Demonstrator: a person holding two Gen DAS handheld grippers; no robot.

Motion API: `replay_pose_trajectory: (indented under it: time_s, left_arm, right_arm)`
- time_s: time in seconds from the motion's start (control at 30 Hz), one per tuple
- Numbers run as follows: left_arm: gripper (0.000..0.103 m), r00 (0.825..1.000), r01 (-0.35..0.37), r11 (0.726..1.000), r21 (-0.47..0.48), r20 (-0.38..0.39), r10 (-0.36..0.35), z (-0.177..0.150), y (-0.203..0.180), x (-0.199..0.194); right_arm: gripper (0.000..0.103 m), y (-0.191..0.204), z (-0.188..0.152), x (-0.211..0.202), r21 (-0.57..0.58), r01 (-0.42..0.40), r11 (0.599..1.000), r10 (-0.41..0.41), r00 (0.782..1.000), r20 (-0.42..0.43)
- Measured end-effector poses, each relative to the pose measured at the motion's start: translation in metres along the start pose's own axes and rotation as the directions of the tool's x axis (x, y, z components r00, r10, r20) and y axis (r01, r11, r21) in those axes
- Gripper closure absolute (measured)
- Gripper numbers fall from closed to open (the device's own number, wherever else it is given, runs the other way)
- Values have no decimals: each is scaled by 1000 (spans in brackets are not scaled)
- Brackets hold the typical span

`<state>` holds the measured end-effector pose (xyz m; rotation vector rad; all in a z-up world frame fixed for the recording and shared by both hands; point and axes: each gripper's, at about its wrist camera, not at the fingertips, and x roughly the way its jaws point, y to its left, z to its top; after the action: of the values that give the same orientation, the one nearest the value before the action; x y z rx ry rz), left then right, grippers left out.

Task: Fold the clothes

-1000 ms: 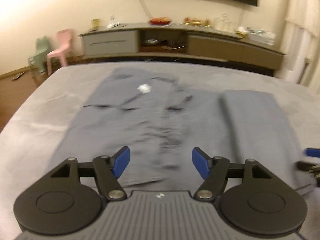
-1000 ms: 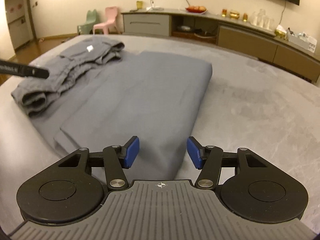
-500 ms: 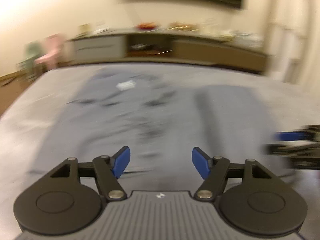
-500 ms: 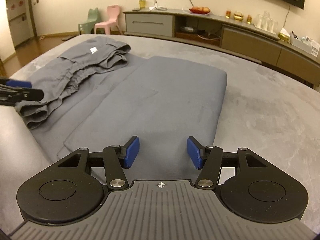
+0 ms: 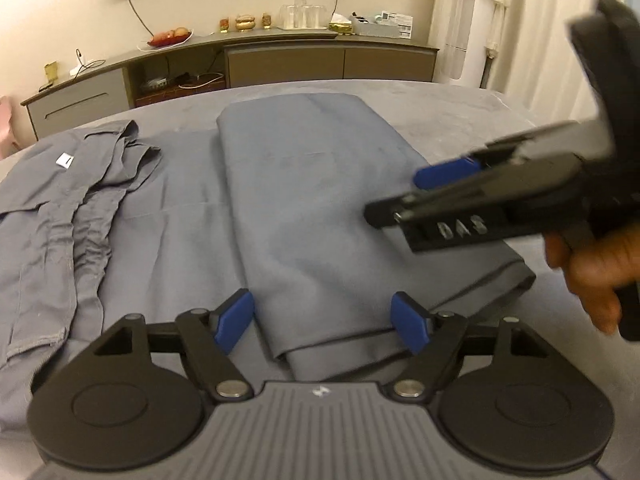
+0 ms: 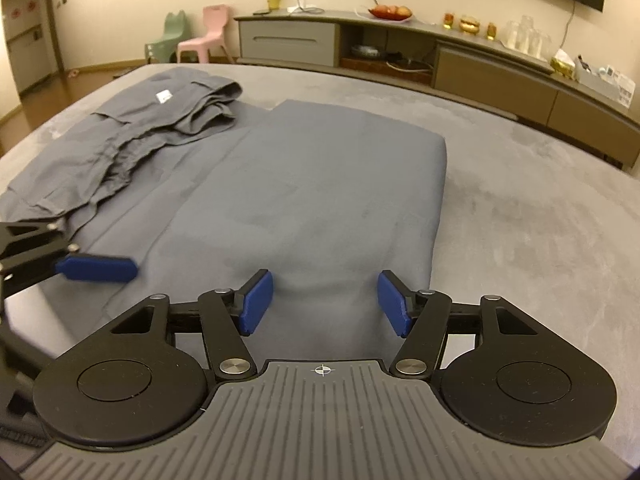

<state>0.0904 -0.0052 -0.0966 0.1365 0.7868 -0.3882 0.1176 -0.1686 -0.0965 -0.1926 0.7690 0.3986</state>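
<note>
Trousers, grey, lie flat on a grey suede-like surface whose kind cannot be told: the legs are doubled into a smooth rectangular panel, while the gathered waistband, marked by a white label, lies rumpled at the left. The left gripper hovers at the near hem of the folded panel, its blue pads spread wide and holding nothing; the near edge of the cloth lies between them. The right gripper is likewise parted and empty, poised over the near right part of the same panel, and appears from the side in the left wrist view, held in the person's hand. Whether either gripper touches the cloth cannot be told. The step in hand is judged to be taking the near hem for the next fold toward the waistband. For a clean result, each gripper should pinch all stacked layers at a corner of the hem, both should lift together and level, and the panel should be carried over without dragging the lower layer. A pinch that catches only the top layer would let the stack slide apart. A sideboard stands against the far wall.
</note>
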Motion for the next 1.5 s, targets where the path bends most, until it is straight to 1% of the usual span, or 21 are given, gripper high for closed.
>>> replay_pose_trajectory:
  time_s: [0.1, 0.27, 0.33, 0.37, 0.47, 0.53, 0.57, 0.6, 0.63, 0.7, 0.77, 0.83, 0.87, 0.93, 1.0, 1.07, 1.17, 1.27, 1.37, 1.47, 1.5]
  left_arm:
    - [25, 1000, -9, 1000, 12, 9, 9, -2, -4, 0]
    - [23, 1000, -13, 999, 52, 15, 13, -6, -12, 0]
    - [35, 1000, -4, 999, 47, 8, 4, -4, -11, -2]
    - [45, 999, 27, 1000, 15, 21, -27, 0, -6, -7]
    - [39, 981, 120, 989, -87, 162, -105, 13, 12, -29]
    - [36, 969, 136, 984, -114, 223, -107, 24, 18, -29]
    - [37, 973, 142, 980, -136, 204, -112, 27, 21, -21]
    - [43, 976, 147, 977, -157, 185, -117, 30, 23, -14]
    - [44, 977, 154, 973, -172, 175, -124, 29, 23, -12]
    - [44, 980, 144, 977, -159, 162, -118, 27, 24, -12]
    - [43, 991, 98, 987, -129, 108, -85, 28, 20, -1]
    - [41, 990, 126, 980, -151, 83, -114, 18, 26, 13]
    - [37, 989, 139, 978, -156, 76, -129, 15, 30, 20]
    - [36, 990, 132, 986, -104, 61, -126, 16, 27, 23]
    - [35, 994, 101, 993, -65, 59, -97, 15, 21, 25]
    - [34, 995, 76, 997, -31, 63, -74, 12, 16, 26]
    - [32, 995, 74, 997, -28, 67, -72, 12, 14, 29]
    - [27, 993, 94, 995, -40, 69, -91, 12, 15, 32]
    - [21, 992, 114, 992, -57, 66, -110, 13, 13, 32]
    - [21, 990, 133, 987, -89, 63, -128, 14, 18, 32]
    - [21, 989, 141, 985, -104, 62, -135, 14, 20, 31]
  right_arm:
    - [46, -8, 13, 13, -2, 1, 1000, -1, 1000, -12]
    - [43, -29, 59, 46, -6, 29, 1000, -29, 999, -45]
    - [48, -35, 75, 51, 5, 28, 1000, -28, 999, -46]
    - [50, -34, 79, 51, 4, 27, 1000, -27, 999, -41]
    - [49, -29, 65, 56, 0, 29, 1000, -29, 998, -62]
    - [49, -26, 47, 53, 8, 33, 999, -33, 999, -37]
    - [49, -26, 39, 48, 18, 31, 999, -31, 999, -34]
    - [49, -26, 32, 42, 35, 26, 999, -25, 999, -35]
    - [49, -25, 26, 36, 42, 22, 999, -20, 999, -39]
    - [49, -24, 21, 29, 34, 19, 999, -17, 998, -52]
    - [50, -25, 19, 24, 25, 16, 1000, -14, 997, -70]
    - [50, -26, 23, 25, 18, 17, 1000, -15, 996, -88]
    - [52, -26, 28, 27, 20, 19, 1000, -17, 996, -87]
    - [54, -23, 44, 33, 5, 49, 999, -48, 997, -55]
    - [54, -25, 63, 47, 3, 57, 998, -56, 997, -47]
    - [54, -31, 86, 73, 13, 60, 998, -59, 996, -69]
    - [52, -49, 118, 112, 66, 81, 995, -74, 992, -104]
    - [52, -63, 137, 134, 131, 54, 990, -38, 992, -118]
    - [52, -59, 128, 124, 133, 37, 990, -21, 993, -119]
    - [52, -48, 84, 80, 66, 33, 997, -27, 995, -91]
    - [52, -47, 64, 59, 79, 18, 997, -12, 997, -75]
